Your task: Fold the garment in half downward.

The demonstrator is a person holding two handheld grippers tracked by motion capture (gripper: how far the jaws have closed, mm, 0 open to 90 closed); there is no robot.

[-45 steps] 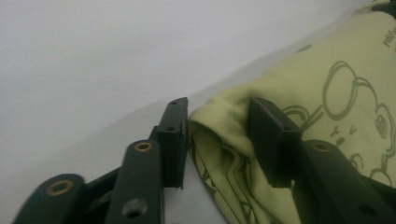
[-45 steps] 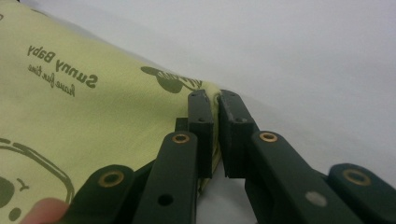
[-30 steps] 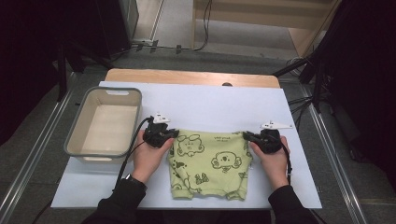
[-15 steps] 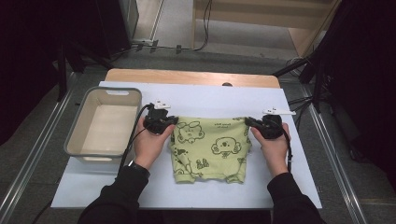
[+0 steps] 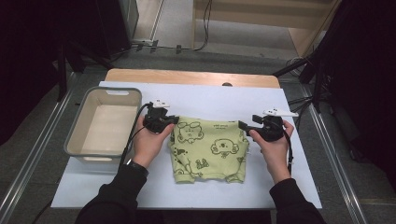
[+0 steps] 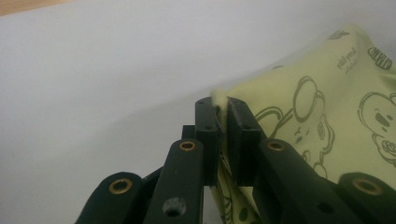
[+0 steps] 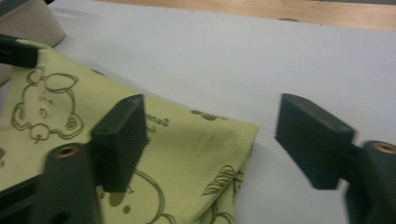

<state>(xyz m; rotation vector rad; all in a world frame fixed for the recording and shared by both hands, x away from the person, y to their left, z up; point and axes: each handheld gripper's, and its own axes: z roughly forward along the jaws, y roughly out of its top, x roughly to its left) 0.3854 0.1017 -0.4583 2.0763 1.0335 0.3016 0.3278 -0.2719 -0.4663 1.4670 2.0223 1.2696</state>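
garment: green printed garment (image 5: 209, 148) lying folded on the white sheet (image 5: 210, 100), just right of the grey tub (image 5: 103, 122)
left gripper (image 6: 223, 112): jaws pinched tight on the garment's far left corner (a tuft pokes out between them)
right gripper (image 7: 212, 137): jaws just sprang apart, hovering over the garment's far right corner, not pressing it

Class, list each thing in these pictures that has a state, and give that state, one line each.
Green shirt: folded, flat on the table, one top corner pinched.
Left gripper: shut on the shirt's corner.
Right gripper: jaws just opened, pads off the shirt.
Tub: empty, upright.
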